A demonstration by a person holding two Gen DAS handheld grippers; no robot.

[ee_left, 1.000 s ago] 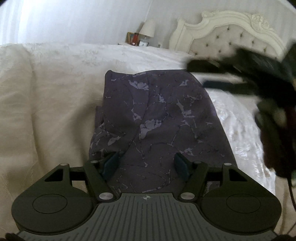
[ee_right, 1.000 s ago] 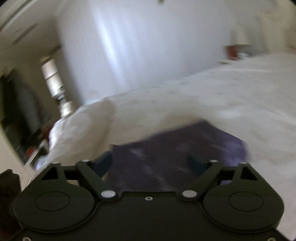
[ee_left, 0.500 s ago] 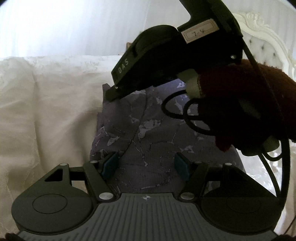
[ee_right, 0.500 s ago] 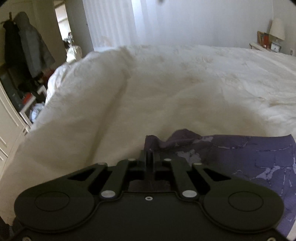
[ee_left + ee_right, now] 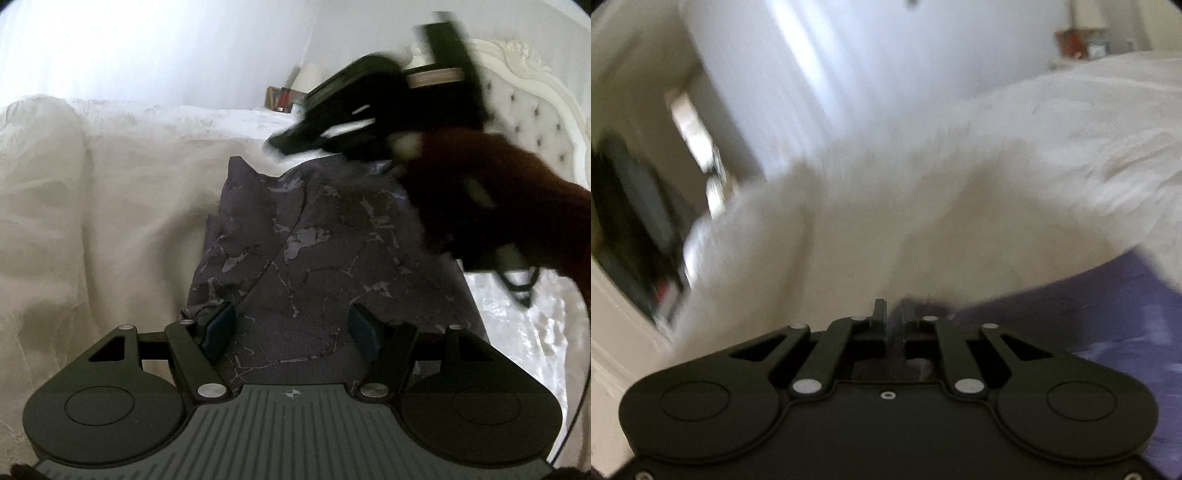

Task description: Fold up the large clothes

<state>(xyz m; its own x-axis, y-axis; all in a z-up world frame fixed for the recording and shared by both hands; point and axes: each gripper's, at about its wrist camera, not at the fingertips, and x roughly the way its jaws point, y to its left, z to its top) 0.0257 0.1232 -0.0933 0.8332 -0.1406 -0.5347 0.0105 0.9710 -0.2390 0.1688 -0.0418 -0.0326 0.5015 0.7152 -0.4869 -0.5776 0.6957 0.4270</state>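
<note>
Mid-bed, running from the near edge toward the headboard, lies the purple garment (image 5: 332, 251): dark violet with a pale crackle print, already narrowed to a long strip, one diagonal fold edge showing across it.

Right tongs (image 5: 893, 314) have just been closing, then eased a touch; jaws now nearly together. Right wrist view shows dark cloth between them, so I read it as a pinch on the garment's far left corner, though blur stops me confirming pad contact. Left wrist view has them above that far end, smeared by motion, a dark red sleeve (image 5: 498, 206) behind.

Left tongs (image 5: 291, 328) stand about half open over the near hem, blue pads either side of the cloth, gripping nothing.

Step in hand, my read: bring the far end over onto the near end.
- Keep the pinch firm; thin fabric may slip.
- Lift just enough to clear the lower layer, carry it straight down the strip's axis so the edges stack.
- Left tongs could pin the near hem so it doesn't drag.
- Risk: the cream bedspread (image 5: 122, 206) is soft and rumpled, so the strip may skew or bunch.

Room: carved white tufted headboard (image 5: 532, 107) far right, lamp (image 5: 308, 75) and small items on a nightstand beyond the bed, pale curtains, dark doorway far left in the right wrist view.
</note>
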